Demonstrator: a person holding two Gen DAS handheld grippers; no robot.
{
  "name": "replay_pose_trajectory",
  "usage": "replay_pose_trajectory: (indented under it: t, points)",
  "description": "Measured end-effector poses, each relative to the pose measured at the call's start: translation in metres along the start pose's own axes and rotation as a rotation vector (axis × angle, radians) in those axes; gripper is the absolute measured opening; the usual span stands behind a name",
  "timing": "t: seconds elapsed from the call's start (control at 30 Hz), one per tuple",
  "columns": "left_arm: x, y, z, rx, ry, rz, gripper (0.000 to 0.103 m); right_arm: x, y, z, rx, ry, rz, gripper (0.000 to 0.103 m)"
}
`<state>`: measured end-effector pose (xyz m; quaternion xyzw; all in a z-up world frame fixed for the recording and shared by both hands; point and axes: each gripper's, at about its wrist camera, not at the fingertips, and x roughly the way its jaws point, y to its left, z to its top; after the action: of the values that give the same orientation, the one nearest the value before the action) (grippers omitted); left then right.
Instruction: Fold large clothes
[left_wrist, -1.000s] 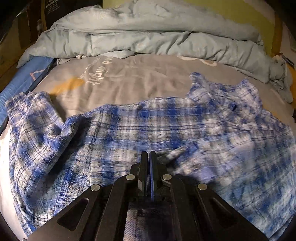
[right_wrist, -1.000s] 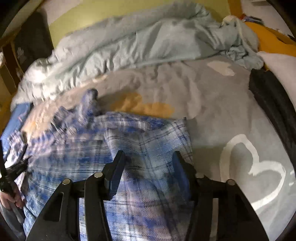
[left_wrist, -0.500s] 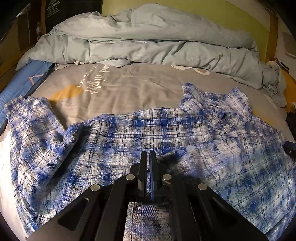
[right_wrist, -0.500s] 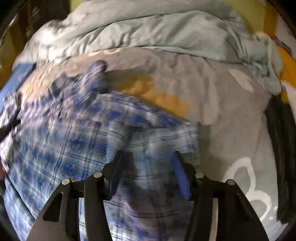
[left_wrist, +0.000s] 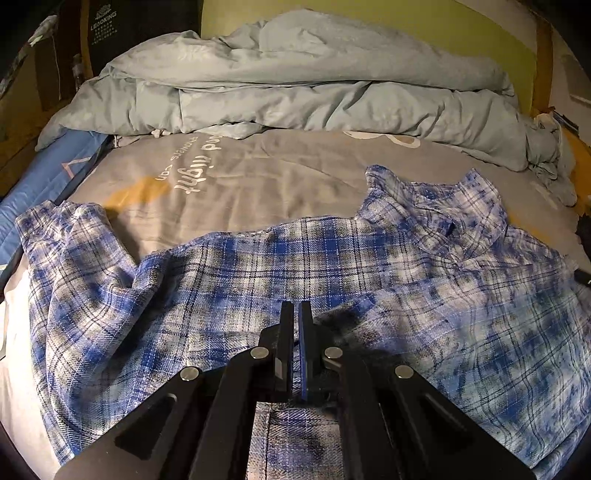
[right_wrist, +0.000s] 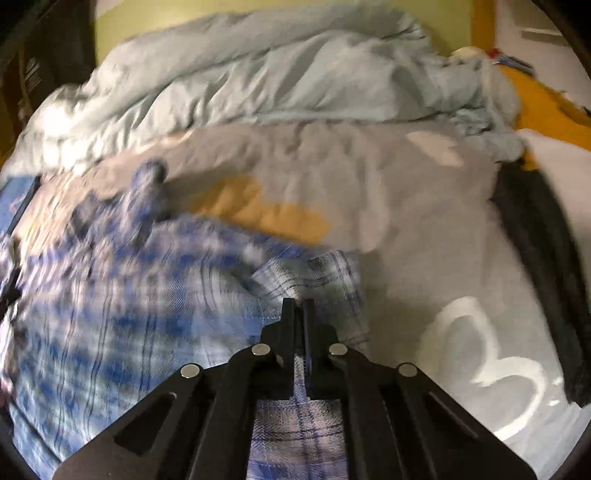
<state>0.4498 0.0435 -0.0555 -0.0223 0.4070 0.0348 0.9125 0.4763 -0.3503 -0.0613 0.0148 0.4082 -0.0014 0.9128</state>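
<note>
- Your left tongs (left_wrist: 295, 314) pinch the blue-and-white plaid flannel shirt (left_wrist: 258, 280), spread on the grey bed (left_wrist: 258, 184).
- Your right tongs (right_wrist: 299, 310) pinch its hem corner.
- The collar lies toward 1 o'clock from the left tongs; the body runs 9-to-3.

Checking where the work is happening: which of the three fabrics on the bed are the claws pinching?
The blue plaid shirt: checked, nearest the cameras; the plain duvet and printed grey sheet lie beyond.

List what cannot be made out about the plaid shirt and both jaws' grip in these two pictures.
1. Left wrist view: the plaid shirt hem, hidden under the left gripper.
2. Right wrist view: shirt's left half, motion-blurred.
3. Right wrist view: fabric inside the right gripper, hidden by closed jaws.
4. Both views: sleeves cut off by edges.
</note>
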Motion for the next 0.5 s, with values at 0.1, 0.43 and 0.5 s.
replay_pose_trajectory:
  t: [0.1,0.43,0.5]
  points:
    - [0.003,0.000,-0.001,0.007,0.013,0.012,0.003,0.002,-0.013,0.008,0.052,0.017,0.013,0.003]
    - [0.006,-0.006,-0.005,0.038,0.017,0.023,0.003,0.017,-0.012,0.006,0.039,0.087,-0.091,0.013]
    - [-0.005,-0.006,-0.003,0.039,-0.027,0.012,0.003,-0.003,-0.004,0.007,0.016,0.043,-0.125,0.027]
